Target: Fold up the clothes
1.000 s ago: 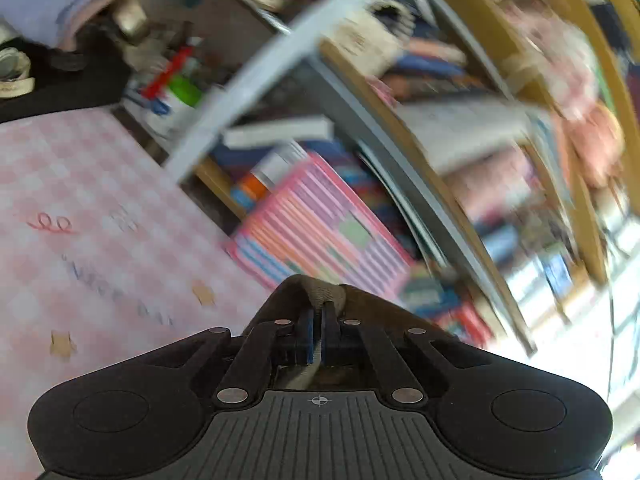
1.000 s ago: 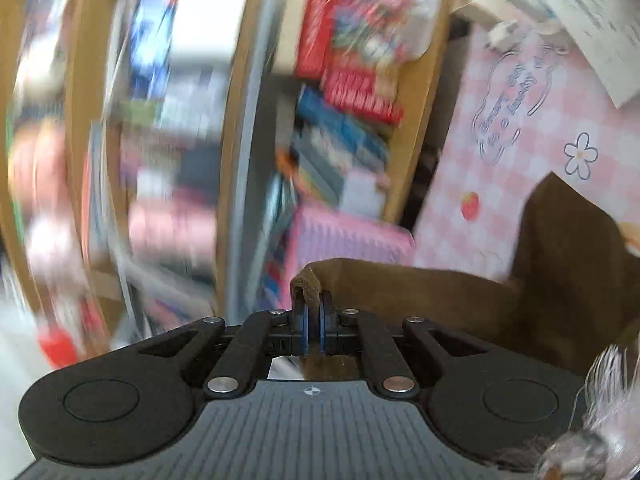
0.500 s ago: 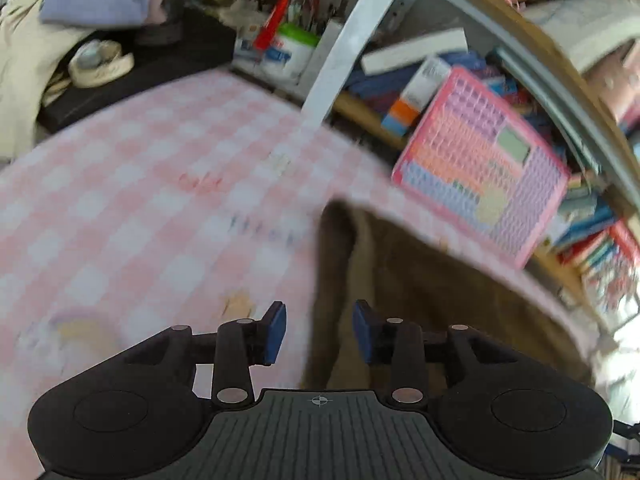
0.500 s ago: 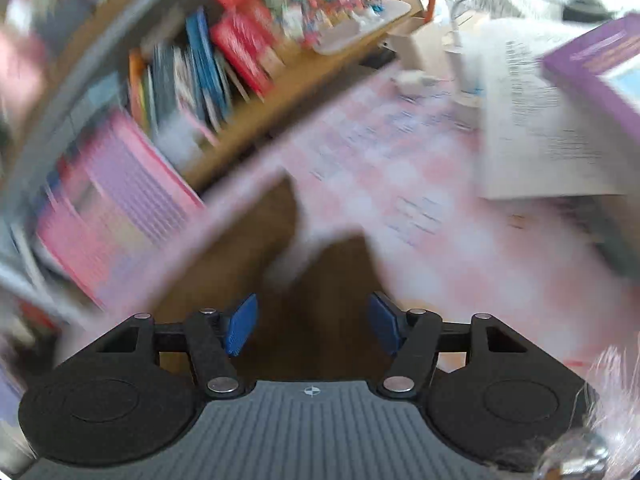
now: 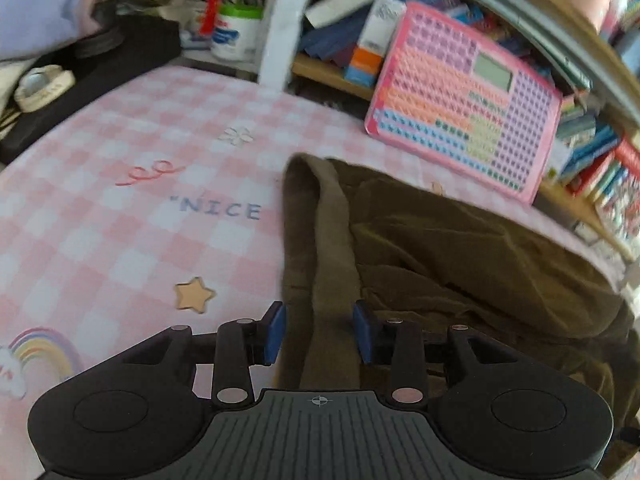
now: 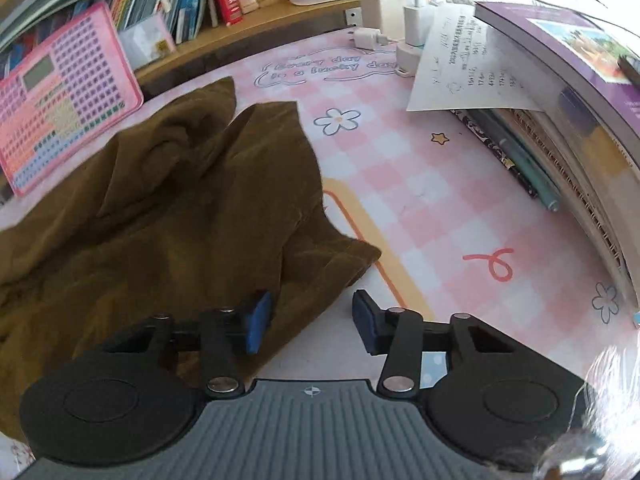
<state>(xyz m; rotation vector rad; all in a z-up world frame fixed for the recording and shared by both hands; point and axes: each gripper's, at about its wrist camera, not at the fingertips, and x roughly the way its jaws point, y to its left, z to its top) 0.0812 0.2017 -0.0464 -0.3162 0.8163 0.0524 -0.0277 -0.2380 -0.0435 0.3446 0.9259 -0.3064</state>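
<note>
An olive-brown garment lies crumpled on the pink checked table mat. Its ribbed band runs toward me in the left wrist view. My left gripper is open, its blue pads on either side of that band without gripping it. In the right wrist view the same garment covers the left half of the mat. My right gripper is open over the garment's near right edge, and holds nothing.
A pink calculator board leans against the bookshelf behind the garment and also shows in the right wrist view. Stacked books and papers, pens and chargers crowd the right side. A pen cup and dark items stand at back left.
Both grippers were shut on the garment and held it up a second ago. They have opened and let it drop on the mat, and now hover low over it.
</note>
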